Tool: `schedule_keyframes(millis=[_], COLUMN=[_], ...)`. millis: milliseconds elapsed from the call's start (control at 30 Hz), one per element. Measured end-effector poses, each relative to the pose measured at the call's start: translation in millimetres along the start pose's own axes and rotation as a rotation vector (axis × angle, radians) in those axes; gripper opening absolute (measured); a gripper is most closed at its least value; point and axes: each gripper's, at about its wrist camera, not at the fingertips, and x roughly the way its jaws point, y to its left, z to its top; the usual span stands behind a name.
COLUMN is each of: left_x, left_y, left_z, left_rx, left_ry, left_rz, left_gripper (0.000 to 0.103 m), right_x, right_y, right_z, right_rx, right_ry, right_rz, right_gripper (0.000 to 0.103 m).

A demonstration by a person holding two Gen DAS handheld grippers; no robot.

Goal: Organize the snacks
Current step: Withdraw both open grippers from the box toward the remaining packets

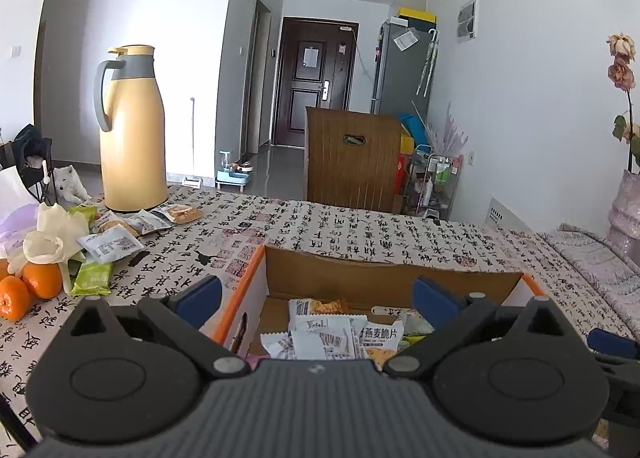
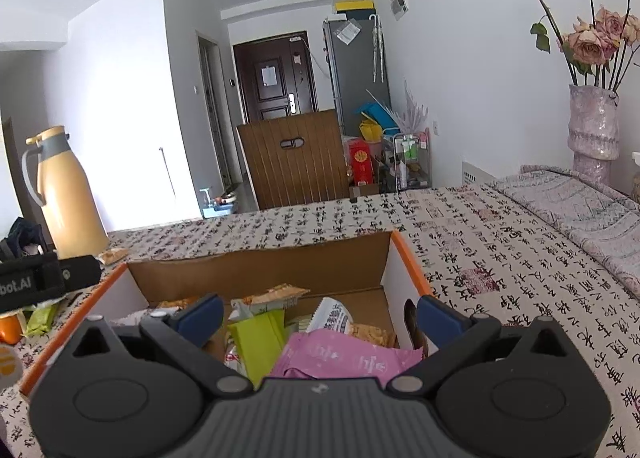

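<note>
An open cardboard box (image 1: 384, 272) with orange rims sits on the patterned tablecloth and holds several snack packets (image 1: 328, 334). My left gripper (image 1: 316, 300) hangs over the box's near left part, open, nothing between its blue pads. More packets (image 1: 110, 244) lie loose on the table to the left, near the jug. In the right wrist view the same box (image 2: 260, 270) holds a green packet (image 2: 260, 342), a pink packet (image 2: 340, 358) and others. My right gripper (image 2: 318, 316) stands open above them, empty. The left gripper's body (image 2: 44, 278) shows at the left edge.
A tall yellow thermos jug (image 1: 130, 130) stands at the table's back left. Oranges (image 1: 42, 280) and a crumpled white cloth (image 1: 56, 236) lie at the left edge. A vase of dried roses (image 2: 592, 126) stands at the right on a folded cloth. A wooden chair back (image 1: 352, 158) rises behind the table.
</note>
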Motion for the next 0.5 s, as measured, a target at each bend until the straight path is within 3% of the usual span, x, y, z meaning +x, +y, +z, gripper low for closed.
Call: schedule_keyframes(millis=[500], left_x=[-50.9], left_y=[20.2], left_z=[7.8], left_rx=[0.007], left_ry=[-0.031], left_rz=[-0.015], left_gripper=[0.103], right_x=[-35.7], right_y=[17.8], right_z=[7.0], right_rx=[-0.067], right_ry=[-0.034], right_rz=[0.033], right_gripper=[0.103])
